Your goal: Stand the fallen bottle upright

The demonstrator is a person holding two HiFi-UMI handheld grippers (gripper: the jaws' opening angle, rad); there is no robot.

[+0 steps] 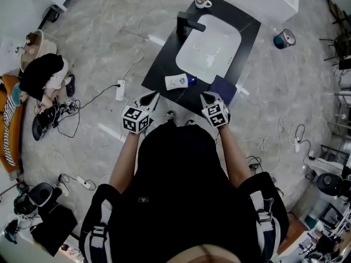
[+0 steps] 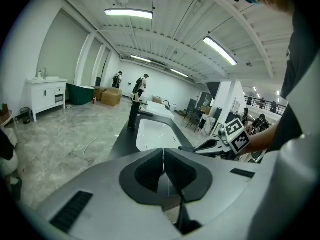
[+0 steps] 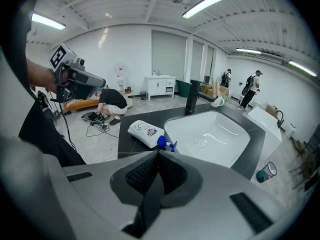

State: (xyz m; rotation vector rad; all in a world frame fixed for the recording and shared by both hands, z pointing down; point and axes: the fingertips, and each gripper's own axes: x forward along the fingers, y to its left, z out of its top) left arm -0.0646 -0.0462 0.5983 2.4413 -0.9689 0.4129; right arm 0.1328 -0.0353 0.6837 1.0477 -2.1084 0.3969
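Bottle (image 3: pixel 144 131) lies on side on counter (image 1: pixel 164 64), just ahead of right gripper (image 3: pixel 157 159) jaws, blue nozzle toward sink (image 3: pixel 215 134). Right jaws pressed together, empty. Left gripper (image 2: pixel 163 156) jaws likewise, bottle to their right. Risk: closed jaws nudge bottle, so it rolls or slides into sink.

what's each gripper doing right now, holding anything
Left gripper: closed, holding nothing.
Right gripper: closed, holding nothing; the bottle lies untouched ahead of it.
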